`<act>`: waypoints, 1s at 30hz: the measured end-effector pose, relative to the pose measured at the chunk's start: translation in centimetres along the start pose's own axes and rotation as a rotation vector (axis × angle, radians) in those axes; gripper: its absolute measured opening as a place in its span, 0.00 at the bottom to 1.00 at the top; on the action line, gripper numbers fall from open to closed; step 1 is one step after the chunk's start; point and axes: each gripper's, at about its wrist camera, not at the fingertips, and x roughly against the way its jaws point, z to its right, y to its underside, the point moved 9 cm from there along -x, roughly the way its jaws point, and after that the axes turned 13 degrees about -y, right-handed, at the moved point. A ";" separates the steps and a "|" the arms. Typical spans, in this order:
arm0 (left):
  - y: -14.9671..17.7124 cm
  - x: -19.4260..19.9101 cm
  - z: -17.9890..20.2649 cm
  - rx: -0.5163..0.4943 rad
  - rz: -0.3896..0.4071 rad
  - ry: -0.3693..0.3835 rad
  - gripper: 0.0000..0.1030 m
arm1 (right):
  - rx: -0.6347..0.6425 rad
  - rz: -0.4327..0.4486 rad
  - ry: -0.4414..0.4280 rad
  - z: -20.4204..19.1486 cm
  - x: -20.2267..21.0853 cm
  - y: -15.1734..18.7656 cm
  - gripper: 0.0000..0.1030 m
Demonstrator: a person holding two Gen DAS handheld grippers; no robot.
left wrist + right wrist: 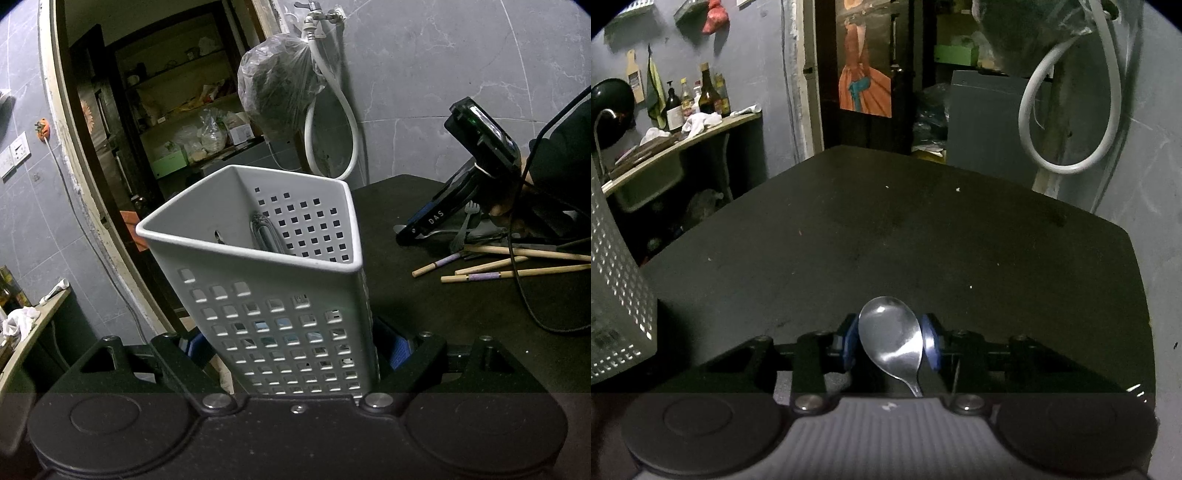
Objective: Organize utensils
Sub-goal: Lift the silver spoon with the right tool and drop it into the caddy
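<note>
I note the spoon (892,339) as polished, mirror-bright metal; the perforated caddy (258,295) as smooth, pale matt plastic; the chopsticks (517,264) as bare light wood; the tabletop (886,229) as dull, matt black.

**Caddy upright, spoon raised, chopsticks loose**

A white perforated utensil caddy (266,295) stands tilted a little on the black table (443,314), a grey handle (264,236) showing inside. A shiny metal spoon (892,339) sits bowl-up above the tabletop. Wooden chopsticks (509,264) lie scattered well to the caddy's right, near a metal fork (466,225).
</note>
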 end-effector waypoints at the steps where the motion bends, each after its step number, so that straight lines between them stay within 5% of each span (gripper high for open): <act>1: 0.0 0.0 0.0 0.000 0.000 0.000 0.86 | 0.002 -0.001 0.004 -0.1 0.0 0.0 0.39; 30: -0.1 -0.3 0.2 0.000 0.007 0.015 0.85 | -0.047 0.483 0.065 -3.5 13.2 -6.5 0.38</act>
